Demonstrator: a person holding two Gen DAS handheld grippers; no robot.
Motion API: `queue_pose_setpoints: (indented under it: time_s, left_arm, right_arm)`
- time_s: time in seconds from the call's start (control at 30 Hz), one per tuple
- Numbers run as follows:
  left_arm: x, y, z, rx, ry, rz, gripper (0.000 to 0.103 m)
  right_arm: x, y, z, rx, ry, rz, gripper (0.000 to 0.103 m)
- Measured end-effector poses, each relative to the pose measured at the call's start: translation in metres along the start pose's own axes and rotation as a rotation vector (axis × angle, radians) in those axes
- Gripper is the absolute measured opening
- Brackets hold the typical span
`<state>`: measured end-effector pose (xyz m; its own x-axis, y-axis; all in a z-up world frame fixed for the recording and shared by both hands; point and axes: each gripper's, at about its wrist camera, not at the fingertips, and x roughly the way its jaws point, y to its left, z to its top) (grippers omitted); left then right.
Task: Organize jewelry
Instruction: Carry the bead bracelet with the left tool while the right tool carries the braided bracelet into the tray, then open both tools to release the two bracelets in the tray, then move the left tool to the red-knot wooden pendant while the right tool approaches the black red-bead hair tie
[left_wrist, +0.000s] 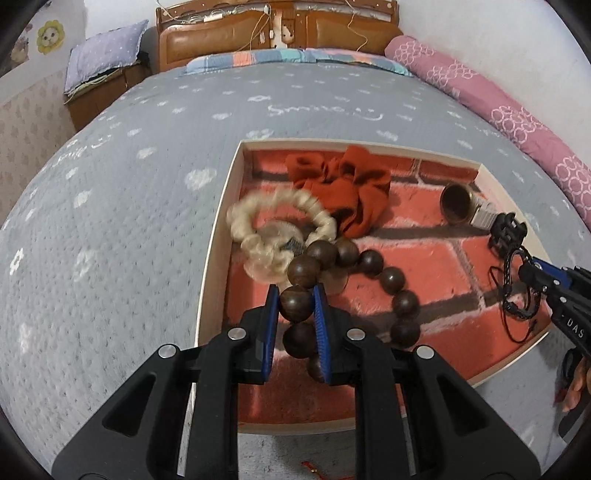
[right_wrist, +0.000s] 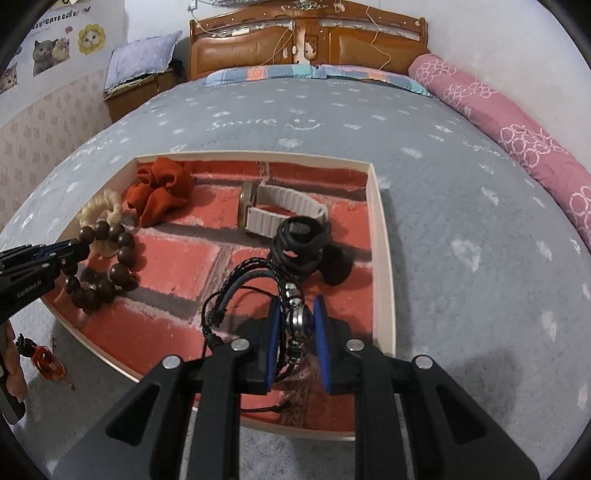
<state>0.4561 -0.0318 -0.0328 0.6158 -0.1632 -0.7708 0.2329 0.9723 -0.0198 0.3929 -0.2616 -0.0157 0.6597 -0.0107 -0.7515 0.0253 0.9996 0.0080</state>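
A shallow white box (left_wrist: 212, 258) with a red brick-pattern floor lies on the bed; it also shows in the right wrist view (right_wrist: 380, 240). My left gripper (left_wrist: 296, 295) is shut on a brown wooden bead bracelet (left_wrist: 384, 280) inside the box's left part. My right gripper (right_wrist: 295, 319) is shut on a black cord bracelet with metal charms (right_wrist: 240, 284) over the box's right part. In the box lie a rust-red scrunchie (right_wrist: 159, 192), a cream braided hair tie (left_wrist: 258, 218), a watch with a white strap (right_wrist: 284, 206) and black hair ties (right_wrist: 299, 240).
The bed has a grey quilt (right_wrist: 461, 206) with white flowers. A rolled pink blanket (right_wrist: 517, 122) lies along the right side. A wooden headboard (right_wrist: 306, 44) stands at the far end. A small red and black trinket (right_wrist: 44, 360) lies on the quilt left of the box.
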Motion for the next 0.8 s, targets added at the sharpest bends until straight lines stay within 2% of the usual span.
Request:
queue_pose_setpoints:
  time_s: [0.1,0.17,0.23,0.27,0.37,0.53,0.6,0.8]
  left_arm:
    - [-0.002,0.003,-0.004,-0.016,0.004,-0.008,0.02]
    - [-0.007,0.005,-0.007,-0.021,0.002,-0.018,0.032]
    - [-0.015,0.005,-0.009,-0.011,-0.015,-0.007,0.05]
    - [-0.021,0.005,-0.009,-0.006,-0.026,-0.004,0.053]
    - [-0.041,0.007,-0.011,-0.006,-0.052,-0.006,0.062]
    - [-0.082,0.012,-0.018,-0.009,-0.109,0.004,0.083]
    - [-0.093,0.012,-0.021,-0.001,-0.123,0.015,0.087]
    - [-0.125,0.003,-0.044,0.01,-0.171,0.026,0.093]
  right_arm:
    - [0.005,0.0,-0.003,0.001,0.019,0.018,0.02]
    - [0.004,0.0,-0.004,0.004,0.022,0.024,0.022]
    - [-0.001,-0.001,-0.004,0.004,0.01,0.031,0.037]
    - [-0.004,-0.001,-0.004,0.003,0.005,0.032,0.046]
    - [-0.017,-0.004,0.0,0.005,-0.008,0.051,0.048]
    - [-0.058,-0.019,0.003,-0.002,-0.071,0.067,0.061]
    - [-0.075,-0.028,0.0,-0.008,-0.099,0.061,0.068]
    - [-0.109,-0.051,-0.015,-0.042,-0.145,0.007,0.077]
